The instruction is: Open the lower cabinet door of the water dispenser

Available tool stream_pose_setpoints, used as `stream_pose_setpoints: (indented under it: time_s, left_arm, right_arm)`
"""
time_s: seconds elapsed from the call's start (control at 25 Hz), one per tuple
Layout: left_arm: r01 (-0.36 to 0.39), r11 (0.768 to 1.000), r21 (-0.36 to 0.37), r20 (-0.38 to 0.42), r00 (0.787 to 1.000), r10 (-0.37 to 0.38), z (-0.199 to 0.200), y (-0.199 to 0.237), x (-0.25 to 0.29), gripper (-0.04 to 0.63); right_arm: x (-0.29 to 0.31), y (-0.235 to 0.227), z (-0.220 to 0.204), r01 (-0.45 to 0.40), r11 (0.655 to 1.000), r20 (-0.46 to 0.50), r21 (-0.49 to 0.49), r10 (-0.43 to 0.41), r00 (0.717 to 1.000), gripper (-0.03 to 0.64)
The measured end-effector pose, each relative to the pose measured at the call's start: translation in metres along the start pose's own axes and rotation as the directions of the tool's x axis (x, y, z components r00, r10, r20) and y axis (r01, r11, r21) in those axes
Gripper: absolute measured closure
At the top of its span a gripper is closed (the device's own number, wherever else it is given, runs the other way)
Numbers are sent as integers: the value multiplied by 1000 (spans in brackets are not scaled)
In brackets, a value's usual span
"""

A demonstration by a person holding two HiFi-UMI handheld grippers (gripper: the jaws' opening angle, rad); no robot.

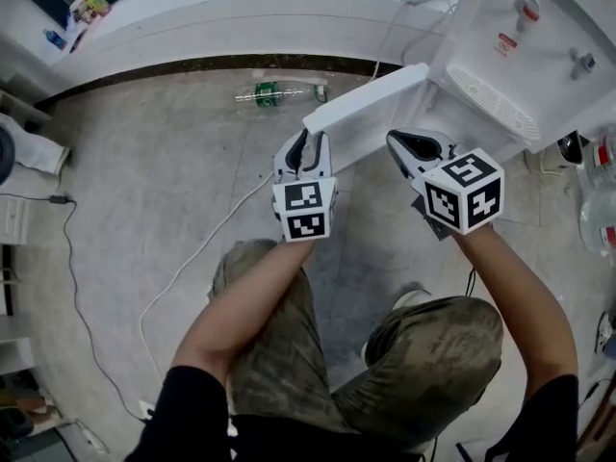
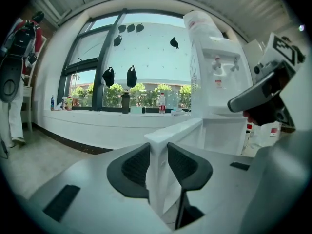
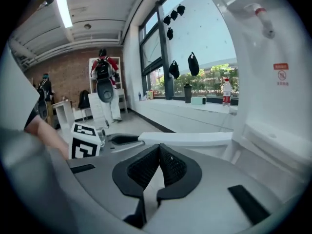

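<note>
The white water dispenser (image 1: 510, 56) stands at the upper right of the head view. Its lower cabinet door (image 1: 366, 114) is swung out to the left, standing ajar. My left gripper (image 1: 306, 147) is at the door's free edge. In the left gripper view the door's edge (image 2: 168, 133) stands upright between the two black pads, and my left gripper (image 2: 158, 165) is shut on it. My right gripper (image 1: 409, 147) hovers just right of the left one, near the door's inner side. In the right gripper view my right gripper (image 3: 159, 162) is shut and empty, with the door (image 3: 190, 139) just beyond it.
A plastic bottle (image 1: 274, 92) lies on the floor by the curved white ledge (image 1: 221, 17). A white cable (image 1: 202, 248) and a black cable (image 1: 67, 258) trail across the floor. Large water bottles (image 1: 602, 210) stand at the right edge. People (image 3: 103, 82) are far off.
</note>
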State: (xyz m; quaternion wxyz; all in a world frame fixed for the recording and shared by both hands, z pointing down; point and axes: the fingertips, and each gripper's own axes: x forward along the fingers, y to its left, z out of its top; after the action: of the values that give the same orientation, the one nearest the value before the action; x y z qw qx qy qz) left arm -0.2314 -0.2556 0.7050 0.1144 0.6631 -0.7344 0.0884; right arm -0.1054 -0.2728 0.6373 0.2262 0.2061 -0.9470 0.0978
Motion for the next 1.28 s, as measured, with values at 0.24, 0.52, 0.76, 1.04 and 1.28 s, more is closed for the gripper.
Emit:
stream_pose_setpoints:
  time_s: [0.24, 0.52, 0.76, 1.04, 1.28]
  left_arm:
    - [-2, 1000, -29, 12, 1000, 2, 2, 8, 7, 488]
    - [-13, 998, -54, 17, 1000, 14, 2, 16, 19, 502]
    - [-29, 993, -115, 36, 999, 33, 5, 21, 26, 509]
    - [-44, 996, -75, 53, 997, 48, 9, 32, 39, 514]
    - [-49, 995, -82, 51, 997, 53, 10, 38, 47, 517]
  right_arm:
    - [26, -8, 32, 65, 998, 35, 7, -65, 997, 618]
    - [48, -12, 37, 69, 958, 47, 278, -85, 995, 618]
    - [52, -13, 16, 154, 988, 40, 2, -154, 987, 618]
    - [53, -2, 10, 110, 991, 34, -80, -108, 994, 617]
    - [51, -11, 4, 131, 989, 22, -65, -130, 991, 618]
